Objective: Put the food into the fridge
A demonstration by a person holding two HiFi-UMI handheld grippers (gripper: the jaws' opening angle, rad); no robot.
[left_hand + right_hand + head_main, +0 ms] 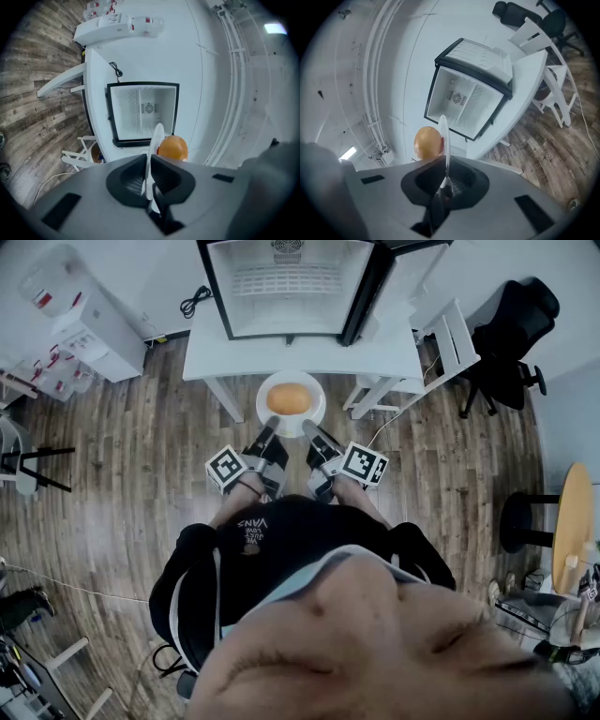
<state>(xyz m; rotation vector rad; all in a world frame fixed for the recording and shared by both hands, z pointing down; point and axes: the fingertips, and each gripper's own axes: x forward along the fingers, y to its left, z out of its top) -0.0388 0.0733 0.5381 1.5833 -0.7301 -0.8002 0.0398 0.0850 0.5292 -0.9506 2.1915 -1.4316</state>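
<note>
I am holding the plate (319, 412) out in front of me with both tongs; the left tongs (270, 427) are pressing shut on its rim at about 7 o'clock and the right tongs (310, 430) are doing the same at about 5 o'clock. Each gripper view is showing the thin white edge pinched between the pads. The food (288, 399) is a round, orange-brown piece, and I cannot tell what exactly; it is sitting in the middle of the plate, which is hanging in the air just short of the white table (309, 357). The fridge (281, 310) is standing on that table at 12 o'clock from me, with its door (367, 292) swung wide toward 1 o'clock and nothing showing on its wire shelf. So the opening and the pick-up are looking done, and I am judging the task to be somewhere near the middle. What is remaining is carrying the plate forward over the table edge, sliding it level into the cavity, setting it down, letting go on both sides and — if the task wants it — closing the door.
</note>
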